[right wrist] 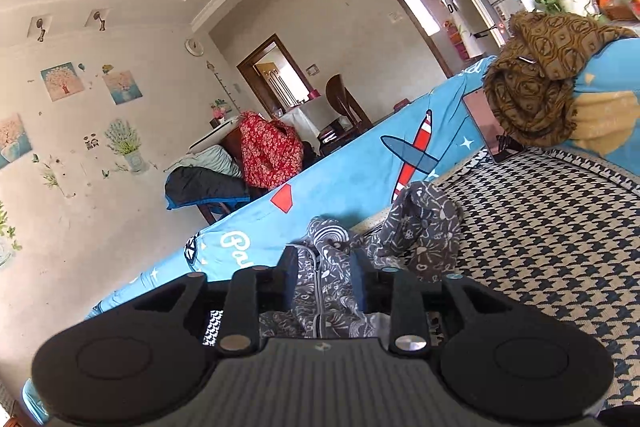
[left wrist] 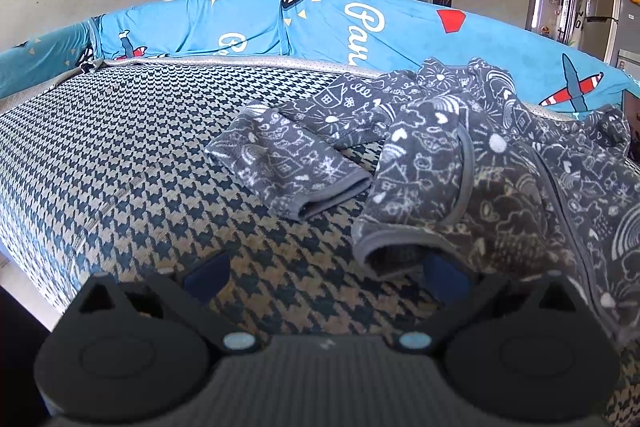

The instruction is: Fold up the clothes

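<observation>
A grey fleece garment (left wrist: 460, 155), printed all over with white doodles of houses, hearts and rainbows, is seen crumpled on the houndstooth bed cover (left wrist: 120, 155), ahead of and to the right of the left tongs (left wrist: 324, 275). One sleeve (left wrist: 288, 163) is laid out flat ahead of these tongs, its grey-bound cuff turned towards them; a second cuff (left wrist: 392, 251) is bunched just in front of the right-hand blue pad. A zip and grey binding are visible down the garment's front.

The left tongs are held wide apart over the cover, with nothing between the pads. The right tongs (right wrist: 326, 287) are clamped on a fold of the garment (right wrist: 320, 291) beside the zip, and the cloth is gathered up between the pads, while another part (right wrist: 420, 227) is heaped just beyond them.

The step in hand is judged to be the early spreading-out: the garment is not yet flattened and no fold is made. For the next move, the near cuff or hem would probably need to be gripped by the left tongs so that the cloth can be drawn flat.

Beyond the garment a blue printed quilt (left wrist: 360, 27) is draped along the far edge of the bed, and a brown patterned cloth (right wrist: 540, 79) is piled on it, well to the right of the right tongs.
</observation>
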`<action>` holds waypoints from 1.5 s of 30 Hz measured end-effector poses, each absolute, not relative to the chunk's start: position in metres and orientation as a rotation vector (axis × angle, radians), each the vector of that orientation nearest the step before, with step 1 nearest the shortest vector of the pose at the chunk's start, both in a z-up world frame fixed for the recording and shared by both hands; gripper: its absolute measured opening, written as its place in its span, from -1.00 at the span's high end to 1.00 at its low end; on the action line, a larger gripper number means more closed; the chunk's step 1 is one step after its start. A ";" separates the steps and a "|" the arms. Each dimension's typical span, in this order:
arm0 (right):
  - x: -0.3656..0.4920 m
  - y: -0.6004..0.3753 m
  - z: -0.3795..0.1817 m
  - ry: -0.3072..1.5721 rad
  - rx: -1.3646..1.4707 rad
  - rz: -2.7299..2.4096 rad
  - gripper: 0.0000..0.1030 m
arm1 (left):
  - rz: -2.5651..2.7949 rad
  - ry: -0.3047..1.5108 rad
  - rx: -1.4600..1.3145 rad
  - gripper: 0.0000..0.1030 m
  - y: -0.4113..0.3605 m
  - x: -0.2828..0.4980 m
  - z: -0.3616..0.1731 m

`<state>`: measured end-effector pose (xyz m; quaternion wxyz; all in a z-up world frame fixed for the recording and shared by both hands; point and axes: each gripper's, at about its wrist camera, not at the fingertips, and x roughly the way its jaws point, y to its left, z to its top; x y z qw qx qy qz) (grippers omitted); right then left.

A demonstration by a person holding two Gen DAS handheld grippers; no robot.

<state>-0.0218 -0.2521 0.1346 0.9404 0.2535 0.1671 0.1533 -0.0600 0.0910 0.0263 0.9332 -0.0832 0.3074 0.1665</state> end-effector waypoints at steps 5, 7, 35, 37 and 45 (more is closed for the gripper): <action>-0.020 -0.241 0.120 0.419 0.481 0.358 0.16 | 0.349 0.607 -0.164 -1.00 0.089 -0.063 0.030; -0.020 -0.230 0.110 0.459 0.440 0.392 0.08 | 0.362 0.590 -0.168 -1.00 0.091 -0.065 0.033; -0.052 -0.074 0.032 0.633 -0.114 0.783 0.01 | 0.464 0.655 -0.362 -1.00 0.138 -0.066 0.029; -0.051 -0.070 0.030 0.626 -0.129 0.783 0.01 | 0.469 0.662 -0.381 -1.00 0.142 -0.065 0.028; -0.050 -0.043 0.029 0.551 -0.249 0.829 0.01 | 0.534 0.621 -0.417 -1.00 0.156 -0.071 0.035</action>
